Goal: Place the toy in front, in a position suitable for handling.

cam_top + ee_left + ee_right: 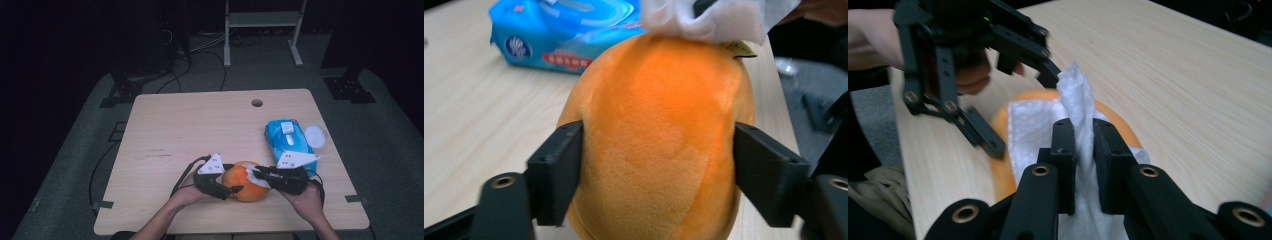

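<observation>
Orange plush fruit (244, 182), round and soft with a short velvety nap, sits near the front edge of the pale wooden table (200, 125), between our two hands. Its fabric is bright orange with a slightly darker, redder panel joined along a curved seam, and a small yellowish tag sticks out near its top in the left gripper view. We have our left gripper (226, 190) clenched on it: the two black, blocky plastic jaws press against opposite flanks of the fruit, the pile dimpling slightly where they meet. Our right gripper (260, 175) pinches a white wipe (256, 176), a thin, fibrous, crumpled sheet; its jaws stand nearly together with a fold of the cloth rising between them, and the rest of the sheet lies draped over the top of the fruit. Just beyond the right gripper lies a blue, glossy plastic pack of wet wipes (290, 139), rectangular and soft-sided, with a white lid flap open beside it.
</observation>
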### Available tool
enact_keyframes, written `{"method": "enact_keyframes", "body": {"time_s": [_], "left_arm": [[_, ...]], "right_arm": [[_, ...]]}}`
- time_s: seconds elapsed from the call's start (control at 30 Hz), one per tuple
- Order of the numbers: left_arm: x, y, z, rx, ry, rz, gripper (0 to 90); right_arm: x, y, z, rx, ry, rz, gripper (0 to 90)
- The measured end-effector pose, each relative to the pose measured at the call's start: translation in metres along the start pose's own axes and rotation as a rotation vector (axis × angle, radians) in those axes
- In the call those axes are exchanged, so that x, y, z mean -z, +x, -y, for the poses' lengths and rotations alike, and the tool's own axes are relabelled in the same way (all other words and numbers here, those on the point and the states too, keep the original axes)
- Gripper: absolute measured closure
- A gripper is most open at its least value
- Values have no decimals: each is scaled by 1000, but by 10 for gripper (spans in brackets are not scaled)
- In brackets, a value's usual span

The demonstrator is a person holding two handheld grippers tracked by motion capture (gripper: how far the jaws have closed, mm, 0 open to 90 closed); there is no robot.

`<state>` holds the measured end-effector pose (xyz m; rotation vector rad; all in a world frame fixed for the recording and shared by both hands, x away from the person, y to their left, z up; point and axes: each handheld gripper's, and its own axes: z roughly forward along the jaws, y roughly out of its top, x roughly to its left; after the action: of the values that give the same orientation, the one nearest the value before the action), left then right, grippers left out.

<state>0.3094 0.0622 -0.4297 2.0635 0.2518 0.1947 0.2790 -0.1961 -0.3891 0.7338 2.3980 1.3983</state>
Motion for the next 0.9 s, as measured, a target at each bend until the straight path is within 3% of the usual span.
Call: {"method": "enact_keyframes", "body": {"time_s": [0.1,0.17,0.37,0.4,0.47,0.6,0.7,0.8,0.9], "left_arm": [[-3,-10,-4,-94,14,12,292],[-4,-12,-4,-118,21,12,288],[-4,-5,1,-27,-15,34,216],[-4,-4,1,-21,-17,34,216],[-4,-4,1,-22,-21,30,254],[-3,-8,-4,-36,-14,-3,313],[-3,-10,-5,-43,-12,-4,312],[-4,-7,-2,-15,-26,14,235],[-7,-1,0,44,-14,13,100]], "right_arm": [[-4,12,-8,35,-17,-45,795],[-7,17,-11,59,-4,-43,795],[1,-4,0,4,7,0,795],[3,-9,3,-21,11,7,795],[5,-11,4,-26,14,16,795],[3,0,-2,6,2,7,795],[-1,10,-7,55,7,-4,794],[0,8,-6,50,14,-7,795],[1,0,-2,25,14,-13,794]]}}
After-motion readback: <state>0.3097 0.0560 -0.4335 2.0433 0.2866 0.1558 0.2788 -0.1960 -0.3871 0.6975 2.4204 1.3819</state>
